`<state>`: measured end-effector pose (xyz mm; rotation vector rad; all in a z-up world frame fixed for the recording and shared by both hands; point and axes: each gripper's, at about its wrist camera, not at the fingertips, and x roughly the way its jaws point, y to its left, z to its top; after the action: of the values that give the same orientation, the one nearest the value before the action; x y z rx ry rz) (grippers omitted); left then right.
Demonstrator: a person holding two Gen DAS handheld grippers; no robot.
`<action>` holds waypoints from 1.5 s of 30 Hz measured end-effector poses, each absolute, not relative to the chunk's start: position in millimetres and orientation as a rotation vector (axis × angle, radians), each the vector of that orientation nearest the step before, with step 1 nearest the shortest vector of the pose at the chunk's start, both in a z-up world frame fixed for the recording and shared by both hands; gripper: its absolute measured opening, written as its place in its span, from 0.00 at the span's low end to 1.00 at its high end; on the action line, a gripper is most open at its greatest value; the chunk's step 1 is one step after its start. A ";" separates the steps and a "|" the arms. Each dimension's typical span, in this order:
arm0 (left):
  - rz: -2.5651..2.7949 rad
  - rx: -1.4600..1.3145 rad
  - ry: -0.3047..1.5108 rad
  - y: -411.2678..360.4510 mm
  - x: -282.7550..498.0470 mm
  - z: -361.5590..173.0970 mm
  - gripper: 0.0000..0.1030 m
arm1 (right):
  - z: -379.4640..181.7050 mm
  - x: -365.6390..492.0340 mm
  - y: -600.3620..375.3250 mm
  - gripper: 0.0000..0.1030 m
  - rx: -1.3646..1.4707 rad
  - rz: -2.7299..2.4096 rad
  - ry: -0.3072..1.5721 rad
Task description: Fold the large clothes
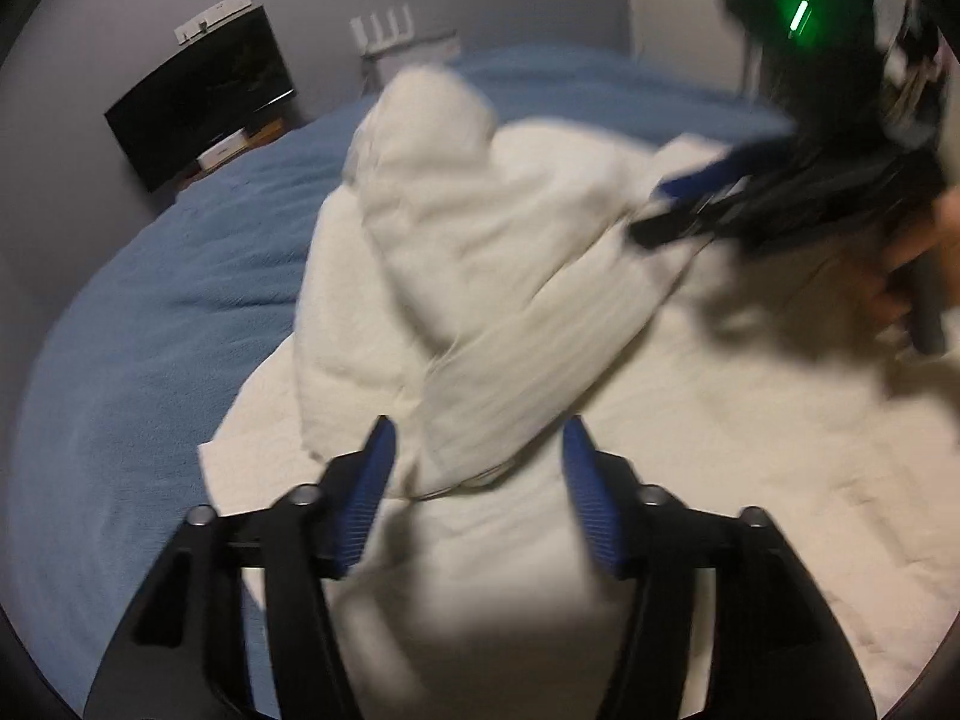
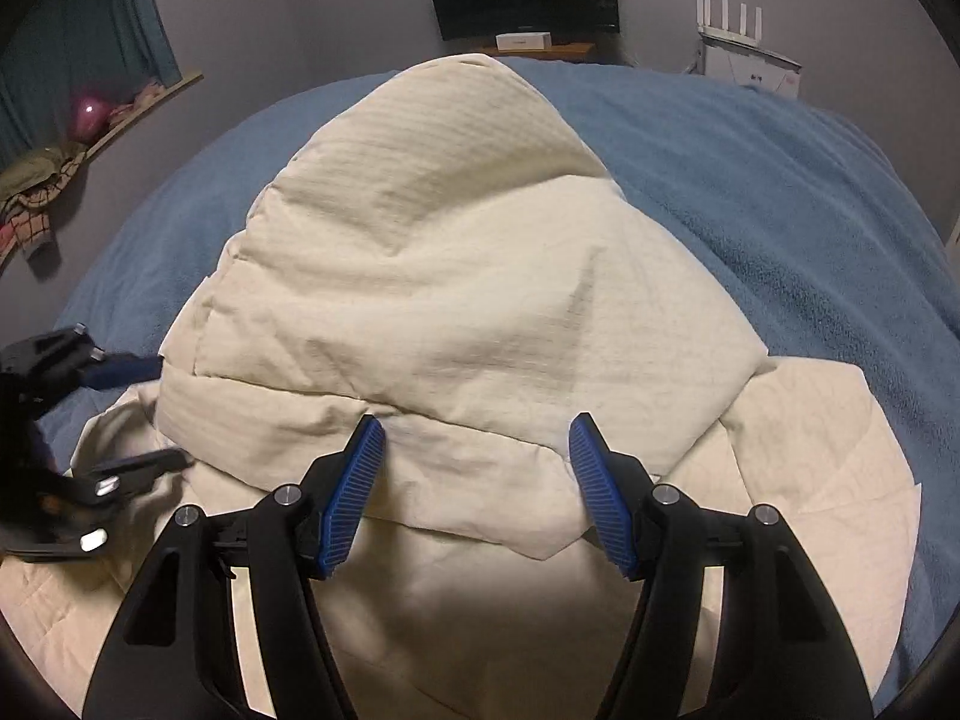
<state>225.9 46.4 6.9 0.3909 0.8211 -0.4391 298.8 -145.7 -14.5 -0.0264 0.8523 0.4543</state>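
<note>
Cream padded garment (image 2: 420, 276) lies on blue bed (image 2: 780, 180).

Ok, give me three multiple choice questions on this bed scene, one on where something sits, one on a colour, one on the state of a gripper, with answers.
1. Where does the cream garment lie?
A. On the blue blanket
B. On the window shelf
C. On the floor

2. What colour are the pads on the gripper fingers?
A. Red
B. Blue
C. Green

3. How is the right gripper?
A. Shut on a sleeve
B. Shut on nothing
C. Open over the garment

Answers: 1 A, the blue blanket shows around it. 2 B, both wrist views show ribbed blue pads. 3 C, the fingers stand wide apart with fabric visible between them.
</note>
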 end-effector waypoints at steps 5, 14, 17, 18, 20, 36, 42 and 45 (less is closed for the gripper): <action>-0.481 0.236 0.762 42.5 225.9 35.3 0.58 | -5.5 290.1 -155.0 0.59 -0.005 0.466 0.781; -0.382 0.083 0.998 45.7 284.0 -28.4 0.41 | -34.0 313.8 -150.8 0.59 -0.028 0.373 0.897; -0.381 0.076 1.025 45.6 287.1 -44.8 0.42 | -56.4 320.5 -145.0 0.59 -0.043 0.352 0.948; -0.377 0.083 1.032 44.2 287.9 -49.4 0.42 | -62.4 322.7 -144.3 0.59 -0.043 0.343 0.953; -0.368 0.102 1.038 39.3 285.4 -51.7 0.42 | -68.6 323.4 -141.4 0.59 -0.053 0.326 0.947; -0.329 0.137 0.877 50.7 201.3 45.0 0.87 | 38.4 187.7 -202.5 0.82 -0.098 0.354 0.766; -0.279 0.144 0.855 90.4 130.5 84.5 0.90 | 69.3 109.8 -260.4 0.85 -0.032 0.309 0.737; -0.247 0.123 0.855 109.8 96.5 93.2 0.90 | 69.4 77.7 -281.9 0.85 -0.002 0.283 0.741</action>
<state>96.5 109.8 93.2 0.1233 0.8552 -0.2469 77.7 -281.9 69.4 -0.0023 0.7407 0.2833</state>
